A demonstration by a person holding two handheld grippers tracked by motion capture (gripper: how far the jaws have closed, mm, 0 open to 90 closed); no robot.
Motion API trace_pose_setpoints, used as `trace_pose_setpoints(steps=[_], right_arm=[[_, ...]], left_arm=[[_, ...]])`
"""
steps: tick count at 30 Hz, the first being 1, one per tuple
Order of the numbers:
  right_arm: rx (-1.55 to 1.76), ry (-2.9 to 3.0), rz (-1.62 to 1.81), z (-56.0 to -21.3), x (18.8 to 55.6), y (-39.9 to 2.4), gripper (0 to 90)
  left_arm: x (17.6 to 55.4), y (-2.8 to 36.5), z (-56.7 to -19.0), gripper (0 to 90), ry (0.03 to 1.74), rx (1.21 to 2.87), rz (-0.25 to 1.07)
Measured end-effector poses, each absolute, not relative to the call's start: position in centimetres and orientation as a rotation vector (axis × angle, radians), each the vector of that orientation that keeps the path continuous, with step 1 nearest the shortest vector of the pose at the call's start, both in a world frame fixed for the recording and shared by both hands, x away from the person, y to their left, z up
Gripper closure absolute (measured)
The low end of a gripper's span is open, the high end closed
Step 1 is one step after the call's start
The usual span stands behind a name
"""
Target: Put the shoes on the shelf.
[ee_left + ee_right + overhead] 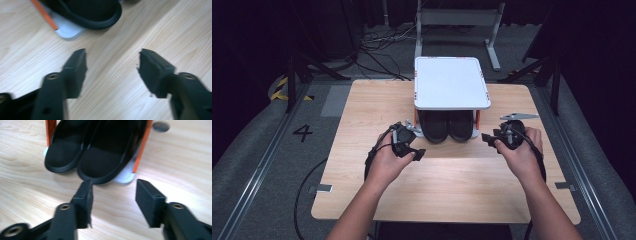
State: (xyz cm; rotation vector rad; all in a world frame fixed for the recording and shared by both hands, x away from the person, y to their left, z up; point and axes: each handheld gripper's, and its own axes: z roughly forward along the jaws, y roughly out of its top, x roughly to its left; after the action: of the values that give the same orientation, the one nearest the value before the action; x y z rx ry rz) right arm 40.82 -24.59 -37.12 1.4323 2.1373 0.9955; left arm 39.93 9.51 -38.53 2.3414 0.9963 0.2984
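Shoes (pixel 85 157): pair sat on the rack's (pixel 452 82) lower shelf, toes overhanging. We held left gripper (pixel 112 62) and right gripper (pixel 113 190) wide, empty, just before them. Risk, in our judgement: a stray jaw could nudge a toe and skew the pair.

You've got two black shoes (pixel 447 125), a pair, side by side and touching on the bottom shelf of a small rack (pixel 452 82). The rack's white top board hides most of them in the high view; just the rounded toes poke out toward you. In the right gripper view the left shoe (pixel 61 157) and right shoe (pixel 102 162) sit upright, soles down, dark insoles showing, between orange posts (pixel 142 145). Toes overhang the white base slightly above the tabletop (pixel 437 175).
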Motion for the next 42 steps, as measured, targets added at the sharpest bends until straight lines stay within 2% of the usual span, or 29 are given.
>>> trace_pose_setpoints(steps=[2, 6, 16, 19, 21, 25, 34, 42], right_arm=[[1.413, 2.118, 1.002, -37.0, 40.6, -25.8, 43.4], [1.375, 2.111, 1.023, -36.9, 40.1, -28.0, 40.9], [1.396, 2.062, 1.024, -37.1, 38.2, -33.2, 36.7], [1.393, 2.056, 0.955, -37.7, 38.1, -34.4, 35.7], [1.350, 2.043, 0.834, -37.9, 38.1, -35.0, 33.3], [1.319, 2.077, 0.793, -38.5, 38.4, -36.2, 30.6], [1.270, 2.255, 0.746, -41.8, 39.8, -38.7, 27.3], [1.407, 2.269, 0.732, -45.1, 40.9, -39.7, 27.8]], left_arm=[[39.5, 10.5, -38.3, 29.7, 0.982, 2.367, 0.323], [38.9, 12.7, -37.8, 24.0, 1.008, 2.357, 0.339], [37.8, 17.8, -38.3, 21.4, 1.135, 2.320, 0.395], [37.9, 19.4, -38.9, 16.8, 1.167, 2.397, 0.433], [38.0, 20.7, -39.1, 17.1, 1.243, 2.401, 0.505], [38.2, 22.4, -39.6, 16.5, 1.288, 2.359, 0.533], [39.0, 24.8, -42.5, 16.7, 1.238, 2.393, 0.498], [39.9, 26.3, -44.8, 18.7, 1.392, 2.302, 0.424]])
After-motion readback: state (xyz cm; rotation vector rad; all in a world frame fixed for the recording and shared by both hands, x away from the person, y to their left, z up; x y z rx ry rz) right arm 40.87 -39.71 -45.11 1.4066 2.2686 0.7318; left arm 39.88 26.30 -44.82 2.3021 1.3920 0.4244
